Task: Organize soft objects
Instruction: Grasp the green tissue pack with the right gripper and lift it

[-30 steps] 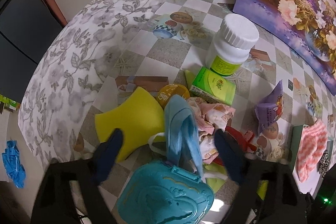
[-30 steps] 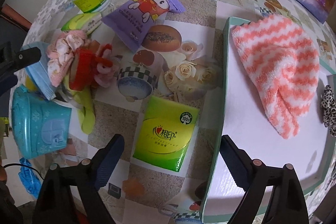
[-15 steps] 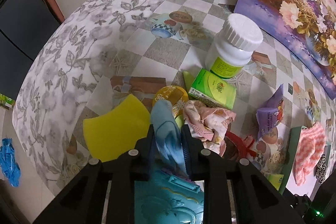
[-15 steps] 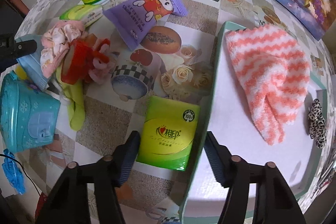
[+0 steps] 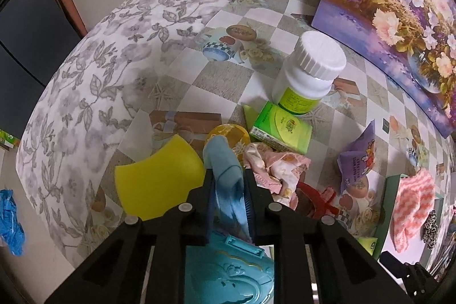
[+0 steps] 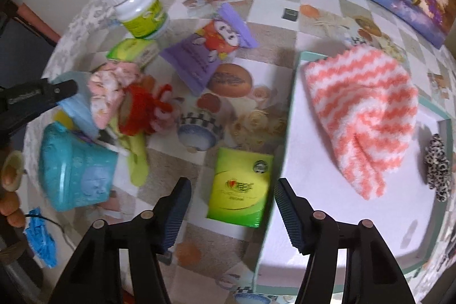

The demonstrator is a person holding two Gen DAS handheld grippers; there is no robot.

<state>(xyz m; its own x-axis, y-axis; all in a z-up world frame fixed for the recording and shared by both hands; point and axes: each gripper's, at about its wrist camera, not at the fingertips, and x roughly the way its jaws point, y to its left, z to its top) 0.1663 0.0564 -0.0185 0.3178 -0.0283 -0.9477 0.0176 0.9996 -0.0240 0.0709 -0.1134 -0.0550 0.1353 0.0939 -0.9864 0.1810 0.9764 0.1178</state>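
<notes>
Item: light-blue cloth (image 5: pixel 226 175), upright in the clutter at my table's (image 5: pixel 216 81) left end, long axis running away between my left gripper's (image 5: pixel 228 198) closing fingers, which pinch it; my right gripper (image 6: pixel 230 207) stands half-open, empty, above the green tissue pack (image 6: pixel 240 191).

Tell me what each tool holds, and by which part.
Left tool, closing: light blue cloth, pinched across its folded middle. Right tool: nothing held; the green tissue pack lies between its open fingers.
</notes>
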